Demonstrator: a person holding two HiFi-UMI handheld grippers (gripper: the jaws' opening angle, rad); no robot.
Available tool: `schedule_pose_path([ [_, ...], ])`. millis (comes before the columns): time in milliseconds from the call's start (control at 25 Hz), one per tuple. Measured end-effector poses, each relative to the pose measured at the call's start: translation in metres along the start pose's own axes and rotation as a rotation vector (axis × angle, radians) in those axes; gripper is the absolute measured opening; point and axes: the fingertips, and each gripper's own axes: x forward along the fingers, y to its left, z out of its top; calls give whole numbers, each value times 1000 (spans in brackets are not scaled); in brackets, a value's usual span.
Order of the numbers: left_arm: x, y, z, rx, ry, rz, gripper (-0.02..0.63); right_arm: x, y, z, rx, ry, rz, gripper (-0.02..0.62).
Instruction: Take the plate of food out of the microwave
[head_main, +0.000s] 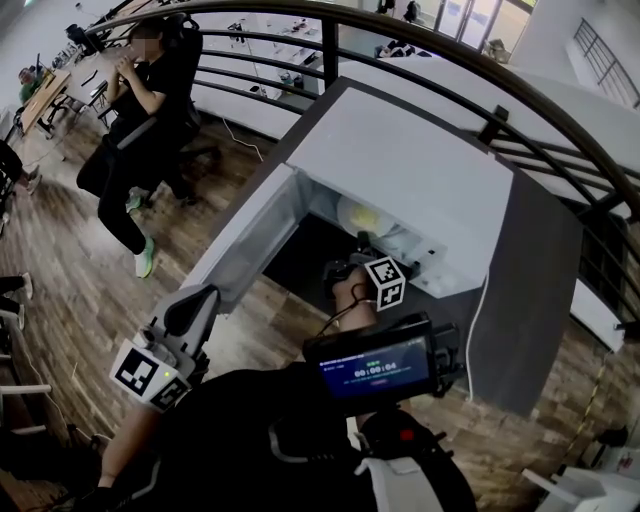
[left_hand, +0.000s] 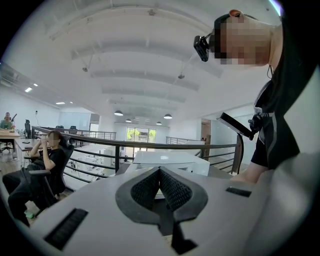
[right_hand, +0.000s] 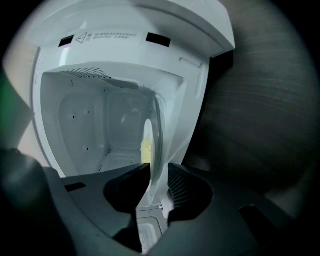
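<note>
Plate rim (right_hand: 156, 137) pinched between right gripper's (right_hand: 159, 172) fingers (right_hand: 187, 184) inside the open microwave (right_hand: 100, 75)

Right gripper view: plate (right_hand: 154, 125) seen edge-on, lower rim hidden between the right tongs (right_hand: 156, 182). Yellow food (right_hand: 146, 147) blurred, kind unclear. Label (right_hand: 107, 35) on microwave (right_hand: 190, 30): print too small to read.
Head view: plate mostly tucked under microwave top, tong tips hidden there.
</note>
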Motion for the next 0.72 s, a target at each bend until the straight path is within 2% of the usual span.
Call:
schedule_pose_path([
  [200, 0, -2, -2, -15, 11, -12, 3, -4, 2, -1, 50, 1, 12, 92],
  [240, 0, -2, -4, -16, 15, -14, 3, -5, 4, -1, 46, 0, 27, 75],
  [280, 0, -1, -5, -17, 19, -13, 3, -5, 7, -1, 39, -1, 44, 20],
  [320, -1, 0, -7, -21, 22, -11, 3, -5, 10, -1, 38, 0, 56, 12],
  [720, 3, -2, -10, -30, 15, -43, 3, -10, 12, -1, 40, 29, 109, 9],
])
